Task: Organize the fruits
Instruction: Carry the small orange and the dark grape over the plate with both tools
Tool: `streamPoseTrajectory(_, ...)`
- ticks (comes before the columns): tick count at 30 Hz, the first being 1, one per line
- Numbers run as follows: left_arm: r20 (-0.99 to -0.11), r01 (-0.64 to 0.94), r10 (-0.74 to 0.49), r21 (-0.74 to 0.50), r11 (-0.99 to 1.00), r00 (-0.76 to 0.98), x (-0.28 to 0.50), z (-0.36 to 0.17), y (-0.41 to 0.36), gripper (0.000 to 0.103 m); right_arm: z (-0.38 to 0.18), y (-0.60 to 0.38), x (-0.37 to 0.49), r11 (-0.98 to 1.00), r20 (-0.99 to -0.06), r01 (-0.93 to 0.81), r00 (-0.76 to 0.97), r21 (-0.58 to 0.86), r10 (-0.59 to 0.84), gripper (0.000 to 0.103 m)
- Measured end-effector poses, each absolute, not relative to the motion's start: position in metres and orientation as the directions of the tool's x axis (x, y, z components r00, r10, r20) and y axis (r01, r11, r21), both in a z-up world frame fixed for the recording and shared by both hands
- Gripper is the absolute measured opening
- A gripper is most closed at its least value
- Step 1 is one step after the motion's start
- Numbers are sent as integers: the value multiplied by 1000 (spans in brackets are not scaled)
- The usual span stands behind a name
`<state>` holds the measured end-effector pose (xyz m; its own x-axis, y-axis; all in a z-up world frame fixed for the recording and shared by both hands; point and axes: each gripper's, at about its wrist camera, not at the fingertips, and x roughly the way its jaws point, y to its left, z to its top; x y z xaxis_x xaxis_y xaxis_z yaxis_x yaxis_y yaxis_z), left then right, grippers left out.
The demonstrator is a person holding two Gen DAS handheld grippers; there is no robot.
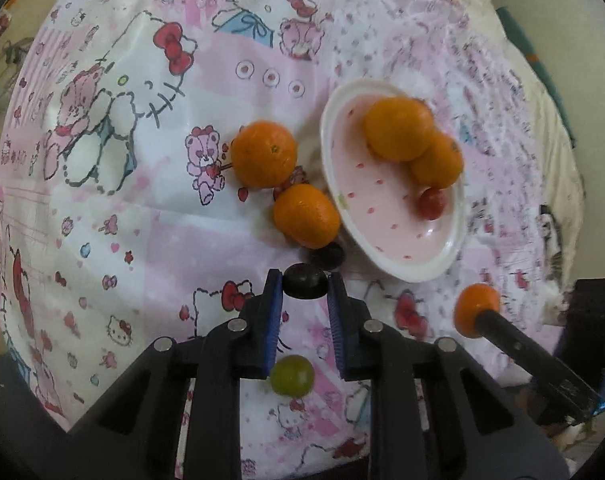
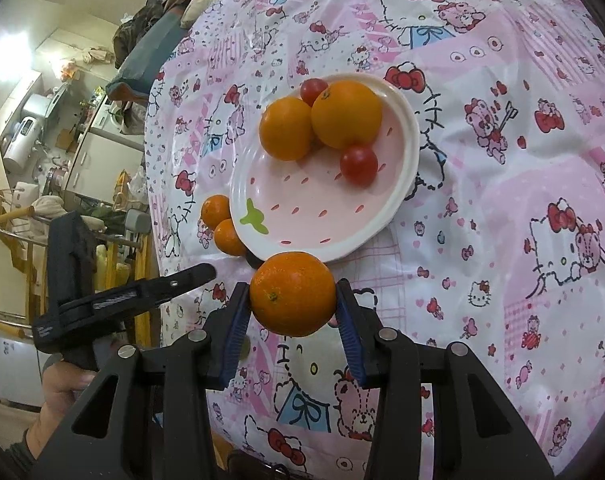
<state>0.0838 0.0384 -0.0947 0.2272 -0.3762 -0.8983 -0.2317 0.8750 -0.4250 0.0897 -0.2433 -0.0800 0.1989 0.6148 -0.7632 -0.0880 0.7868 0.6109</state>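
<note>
Fruits are split between the plate and the cloth. Left gripper (image 1: 305,286): jaws clamped on a small dark fruit (image 1: 304,281), apparently a grape, held just near of the plate (image 1: 330,148); its shadow lies on the tablecloth (image 1: 162,220) beneath. Right gripper (image 2: 293,300): jaws partly apart, pressed on an orange (image 2: 292,294), also just near of the plate rim.

On the plate: two oranges (image 2: 286,128) (image 2: 346,114) and two cherry tomatoes (image 2: 358,165) (image 2: 312,90). Loose on the cloth, left of the plate: two oranges (image 1: 264,153) (image 1: 306,215); near, behind the left fingers, a green fruit (image 1: 292,375).

Judgement: roughly halfway; two held pieces to deposit, three loose.

Left view alone shows the green fruit. Right view alone shows the far tomato and the person's hand (image 2: 60,390).
</note>
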Motion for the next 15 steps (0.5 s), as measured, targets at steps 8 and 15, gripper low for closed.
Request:
streamPoseTrajectory(8,-887,-154,-344,-403,902,308,86,-55,32,18,-65,-268,93,768,-735,-58,255,637,629,44)
streamPoseTrajectory(15,-888,-73,-316,-359,931,334,111,-37,14,19,-53,-289,110,787,-743,-52,296,615,600,44)
